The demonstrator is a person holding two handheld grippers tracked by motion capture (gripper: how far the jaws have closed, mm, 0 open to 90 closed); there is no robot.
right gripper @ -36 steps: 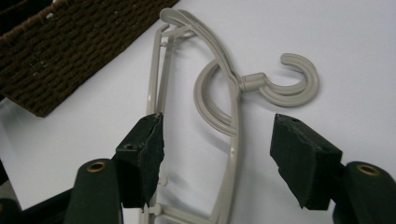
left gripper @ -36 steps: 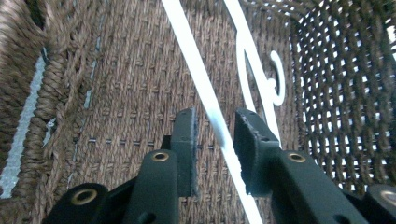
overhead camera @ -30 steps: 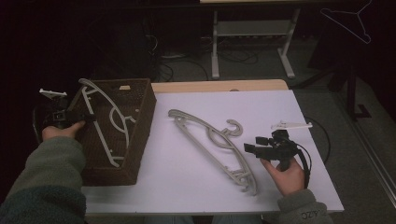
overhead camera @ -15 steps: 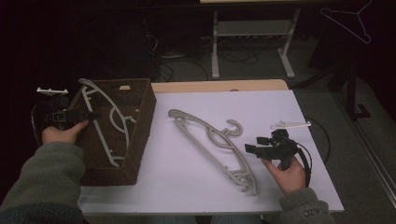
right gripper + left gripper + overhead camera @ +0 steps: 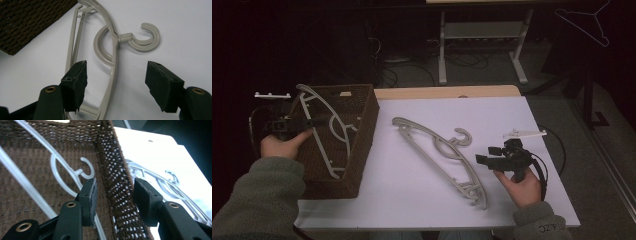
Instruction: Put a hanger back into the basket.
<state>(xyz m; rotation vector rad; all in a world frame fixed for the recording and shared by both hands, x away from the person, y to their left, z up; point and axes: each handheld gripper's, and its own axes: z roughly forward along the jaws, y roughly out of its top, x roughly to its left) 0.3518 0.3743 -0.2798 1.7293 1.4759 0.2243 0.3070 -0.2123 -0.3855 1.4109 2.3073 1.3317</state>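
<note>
A white plastic hanger (image 5: 324,155) leans inside the brown woven basket (image 5: 362,145) at the table's left. My left gripper (image 5: 319,121) hovers at the basket's left rim, pointing right across it. Its jaws have just been opening and stand open. In the left gripper view the white hanger (image 5: 60,162) runs past the left jaw, and the basket wall (image 5: 112,177) lies beyond the gap. A beige hanger (image 5: 442,150) lies flat on the white table. My right gripper (image 5: 479,160) is open just right of it, jaws either side of the beige hanger's (image 5: 125,38) arm without touching.
The white tabletop (image 5: 492,115) has bare room behind and in front of the beige hanger. The basket's corner (image 5: 30,20) is close to the hanger's far end. A metal desk frame (image 5: 482,35) and a wire hanger (image 5: 584,22) stand in the dark behind the table.
My left gripper has let go of the white hanger and drawn back to the left and upward, jaws wider. The hanger stays leaning in the basket. The right hand has kept still.
</note>
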